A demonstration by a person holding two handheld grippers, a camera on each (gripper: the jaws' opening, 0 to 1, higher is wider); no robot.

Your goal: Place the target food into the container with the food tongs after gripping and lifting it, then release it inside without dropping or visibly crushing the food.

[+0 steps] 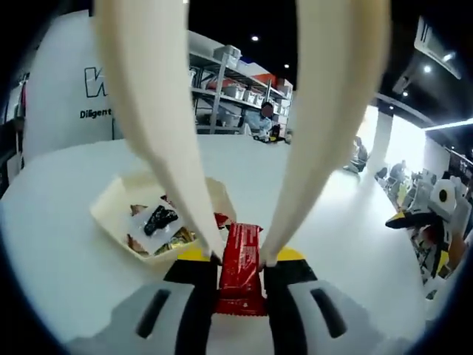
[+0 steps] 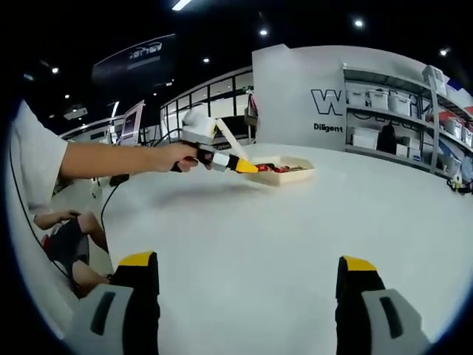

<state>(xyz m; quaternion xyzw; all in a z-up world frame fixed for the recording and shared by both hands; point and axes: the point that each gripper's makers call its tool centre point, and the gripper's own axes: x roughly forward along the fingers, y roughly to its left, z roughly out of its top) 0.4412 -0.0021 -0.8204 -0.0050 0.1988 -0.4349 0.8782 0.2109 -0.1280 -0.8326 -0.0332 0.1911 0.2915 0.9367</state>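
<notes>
- In the left gripper view, we are seeing the left gripper (image 1: 242,260) clamping a pair of cream plastic food tongs (image 1: 307,140), whose arms are rising up through the view.
- A red foil-wrapped snack bar (image 1: 240,268) is sitting between the jaws, pinched at the tongs' tips.
- The bar is hanging just beside the shallow cream cardboard tray (image 1: 111,209), which is holding other wrapped snacks on the round white table (image 1: 66,259).
- In the right gripper view, the right gripper (image 2: 247,285) is hovering spread wide over bare tabletop, grasping nothing.
- There, a hand (image 2: 171,157) is holding the left gripper at the tray.
</notes>
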